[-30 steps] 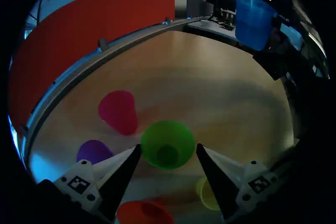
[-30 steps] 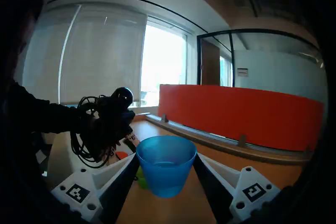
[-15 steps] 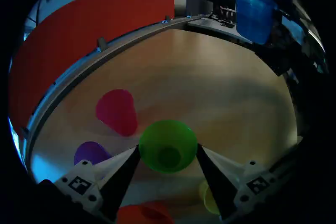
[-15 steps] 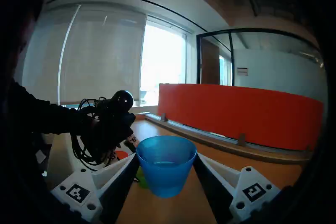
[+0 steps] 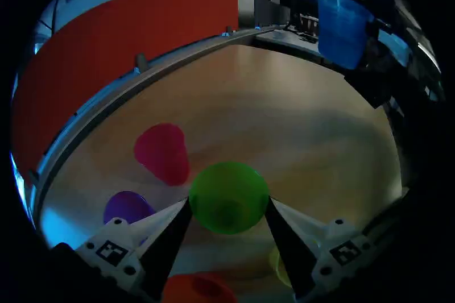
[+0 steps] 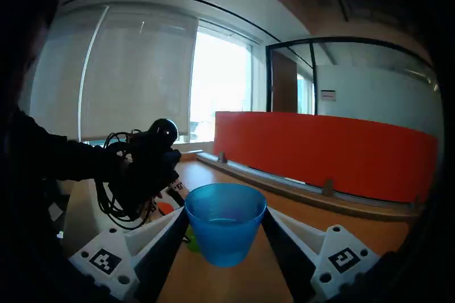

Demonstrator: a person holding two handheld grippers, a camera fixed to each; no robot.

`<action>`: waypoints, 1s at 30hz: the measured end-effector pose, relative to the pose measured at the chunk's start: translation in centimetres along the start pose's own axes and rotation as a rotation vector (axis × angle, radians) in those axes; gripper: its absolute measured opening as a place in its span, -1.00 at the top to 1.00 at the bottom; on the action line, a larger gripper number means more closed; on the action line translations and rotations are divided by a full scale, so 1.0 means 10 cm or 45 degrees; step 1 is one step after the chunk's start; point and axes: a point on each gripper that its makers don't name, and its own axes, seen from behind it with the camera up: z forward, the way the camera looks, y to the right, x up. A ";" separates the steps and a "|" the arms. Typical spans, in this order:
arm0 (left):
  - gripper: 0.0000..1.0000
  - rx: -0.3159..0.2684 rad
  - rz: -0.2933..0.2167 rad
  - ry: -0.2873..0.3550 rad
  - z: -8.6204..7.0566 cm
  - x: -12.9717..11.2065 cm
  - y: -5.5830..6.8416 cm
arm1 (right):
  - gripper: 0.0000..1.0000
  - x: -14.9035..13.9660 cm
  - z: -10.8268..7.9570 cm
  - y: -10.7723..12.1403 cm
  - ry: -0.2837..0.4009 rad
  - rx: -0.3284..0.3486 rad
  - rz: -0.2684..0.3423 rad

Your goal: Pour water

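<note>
Gripping a translucent green plastic cup point(image 5: 228, 196), my left gripper point(image 5: 226, 203) presses both white wedge-shaped fingers against the tapered wall, part closed, with the round mouth facing the camera above the smooth wood-grain desk point(image 5: 273, 110). On the desk below stand a pink cup point(image 5: 162, 152) toward the edge that carries the red partition point(image 5: 114, 36), a purple cup point(image 5: 128, 207) beside it, and a red cup point(image 5: 196, 289) and a yellow cup point(image 5: 278, 266) nearer me. My right gripper point(image 6: 226, 212) is level and clamps a translucent blue cup point(image 6: 226, 229) upright in the air, with water showing inside. In the right gripper view my left hand point(image 6: 128, 175) is raised on a dark-sleeved arm, wrapped in black cables point(image 6: 108, 200).
</note>
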 end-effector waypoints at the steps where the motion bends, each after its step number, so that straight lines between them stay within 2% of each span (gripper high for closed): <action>1: -0.75 0.001 -0.003 0.010 -0.02 0.01 0.00 | -0.81 0.00 0.00 0.00 -0.001 -0.001 0.000; 11: -0.75 0.021 -0.044 0.141 -0.31 0.23 0.00 | -0.81 0.05 0.02 -0.05 -0.008 0.006 -0.006; 15: -0.75 0.032 -0.069 0.216 -0.44 0.33 -0.01 | -0.81 0.07 0.02 -0.07 -0.010 0.006 -0.004; 21: -0.74 0.073 -0.071 0.331 -0.64 0.50 -0.05 | -0.80 0.10 0.03 -0.07 -0.012 0.003 -0.003; 30: -0.74 0.080 -0.109 0.525 -0.97 0.75 -0.06 | -0.81 0.12 0.03 -0.06 -0.009 -0.006 0.004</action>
